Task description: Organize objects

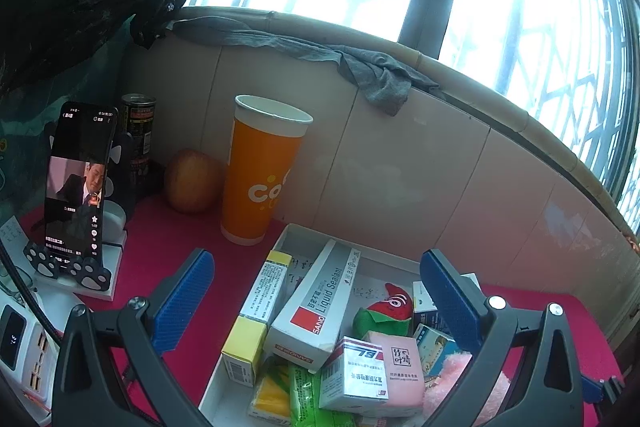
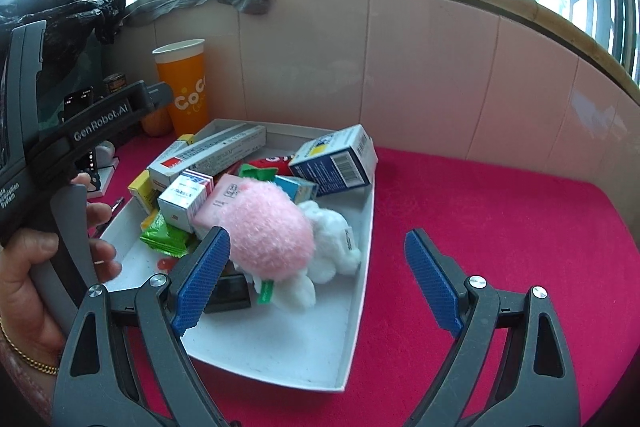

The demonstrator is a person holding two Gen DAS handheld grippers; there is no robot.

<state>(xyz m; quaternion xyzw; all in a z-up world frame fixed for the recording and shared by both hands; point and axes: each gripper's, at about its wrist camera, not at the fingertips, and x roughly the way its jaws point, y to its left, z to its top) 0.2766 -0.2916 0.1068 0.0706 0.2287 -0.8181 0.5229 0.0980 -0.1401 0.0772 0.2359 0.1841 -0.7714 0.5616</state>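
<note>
A white tray [image 1: 320, 231] [image 2: 362, 267] on the red cloth holds several small items. They include a long Liquid Sealant box [image 1: 320, 307] [image 2: 224, 147], a yellow-ended box [image 1: 260, 307], a blue box [image 2: 336, 163], a pink tissue pack [image 1: 396, 367], a red plush [image 1: 390, 307] and a pink-and-white plush toy [image 2: 268, 227]. My left gripper [image 1: 317, 255] hovers open over the tray's left half, gripping nothing. My right gripper [image 2: 317, 233] is open too. Its left finger is beside the pink plush, its right finger is over the cloth outside the tray, and neither pad presses anything.
Behind the tray's left corner stand an orange paper cup [image 1: 260, 179] [image 2: 188, 91], an apple [image 1: 192, 183], a dark can [image 1: 138, 131] and a phone on a stand [image 1: 80, 179]. A tiled wall runs along the back. Red cloth [image 2: 500, 227] stretches right of the tray. A hand [image 2: 24, 267] holds the left gripper's handle.
</note>
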